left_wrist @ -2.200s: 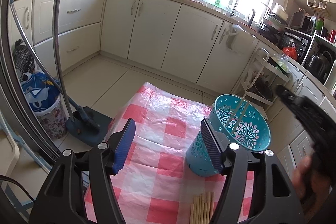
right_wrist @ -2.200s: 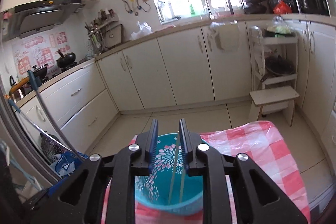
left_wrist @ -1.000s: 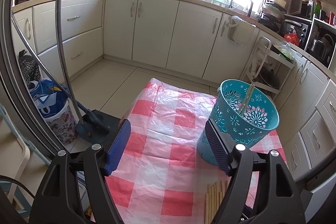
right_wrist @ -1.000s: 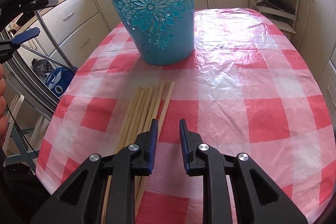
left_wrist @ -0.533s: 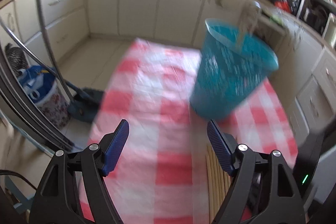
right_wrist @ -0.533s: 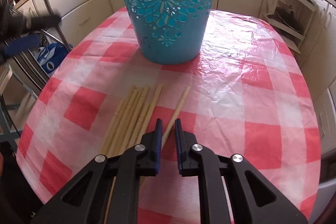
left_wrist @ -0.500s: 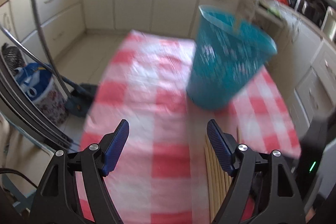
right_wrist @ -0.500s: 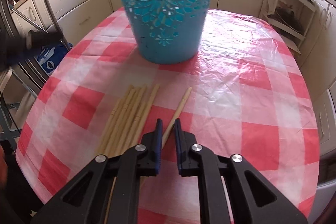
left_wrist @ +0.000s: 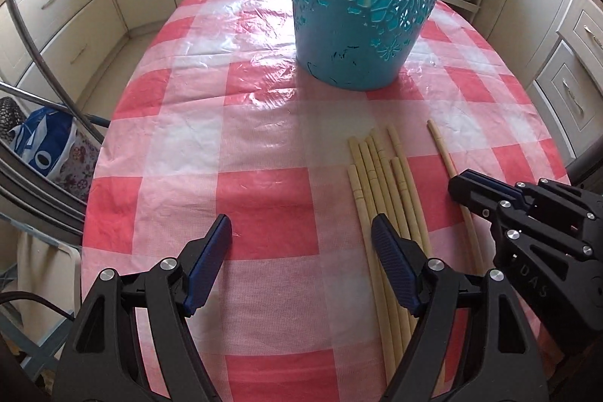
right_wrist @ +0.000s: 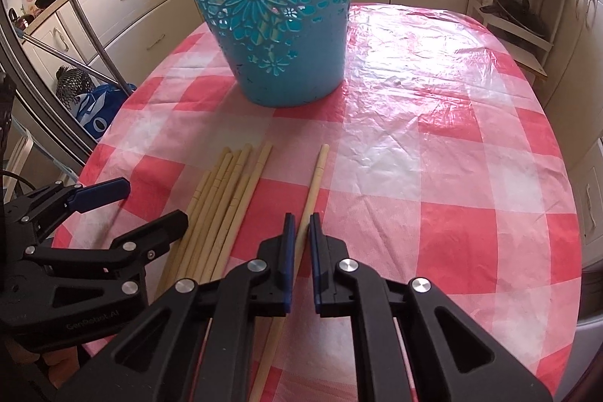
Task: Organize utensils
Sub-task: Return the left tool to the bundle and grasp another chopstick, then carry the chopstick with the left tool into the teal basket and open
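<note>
Teal cutout basket point(right_wrist: 279, 25) upright on checkered bench point(right_wrist: 433, 145). Chopstick bundle point(right_wrist: 222, 198) flat on bench, near basket base. Single chopstick point(right_wrist: 314, 179) apart, beside bundle. Right tongs point(right_wrist: 300, 232) nearly closed, straddling single chopstick; grip contact unclear. Left tongs point(left_wrist: 301, 251) wide open, empty, beside bundle.

Cabinets: cream, along the walls point(left_wrist: 56, 10) | floor: pale tile point(left_wrist: 98, 93) | rack: white shelves point(right_wrist: 524, 10) | light: daylight, probably a window off-frame
</note>
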Demonstrator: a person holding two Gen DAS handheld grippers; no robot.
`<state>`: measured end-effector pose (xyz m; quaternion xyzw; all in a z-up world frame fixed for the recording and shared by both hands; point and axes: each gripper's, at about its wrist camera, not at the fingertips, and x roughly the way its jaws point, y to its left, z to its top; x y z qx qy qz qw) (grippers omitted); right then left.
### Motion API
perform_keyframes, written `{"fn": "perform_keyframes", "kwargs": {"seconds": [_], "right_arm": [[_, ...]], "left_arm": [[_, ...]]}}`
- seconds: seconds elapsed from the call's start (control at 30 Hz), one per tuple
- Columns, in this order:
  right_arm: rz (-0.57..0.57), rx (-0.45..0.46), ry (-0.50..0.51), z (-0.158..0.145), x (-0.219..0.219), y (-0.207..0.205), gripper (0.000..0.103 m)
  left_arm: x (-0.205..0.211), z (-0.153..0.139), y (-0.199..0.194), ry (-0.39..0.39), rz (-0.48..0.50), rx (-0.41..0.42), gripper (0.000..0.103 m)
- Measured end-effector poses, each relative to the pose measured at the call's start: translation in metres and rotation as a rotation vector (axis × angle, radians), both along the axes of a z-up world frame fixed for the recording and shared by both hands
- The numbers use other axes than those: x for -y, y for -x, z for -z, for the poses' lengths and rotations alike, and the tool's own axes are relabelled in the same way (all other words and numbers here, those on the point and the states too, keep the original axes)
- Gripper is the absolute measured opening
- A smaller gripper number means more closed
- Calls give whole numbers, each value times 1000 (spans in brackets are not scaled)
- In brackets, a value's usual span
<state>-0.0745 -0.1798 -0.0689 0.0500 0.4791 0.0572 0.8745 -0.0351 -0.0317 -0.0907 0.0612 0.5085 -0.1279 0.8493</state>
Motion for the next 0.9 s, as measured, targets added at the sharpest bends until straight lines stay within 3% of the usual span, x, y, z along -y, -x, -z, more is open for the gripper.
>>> {"fn": "perform_keyframes", "kwargs": {"seconds": [0.3,0.47,0.53,0.6,0.8,0.9], "right_arm": [[2,5,8,0,-2,0,9],[1,6,8,0,-3,-1,9],[3,6,6,0,-3,-1,9],[4,7,4,0,-3,-1,9],[6,9,-1,0,-2,-3,9],[6,9,-1,0,-1,-4,9]], "left_arm": [[6,3,0,-55,29,8,70],[14,-1,1,-42,83,15,42],[16,-2,0,-31,114,8,23],[17,-3,-2,-14,136,-11,11],[0,-3,-22,145,161,-156,5],[-7,-8,-27,163,158,-160,5]]}}
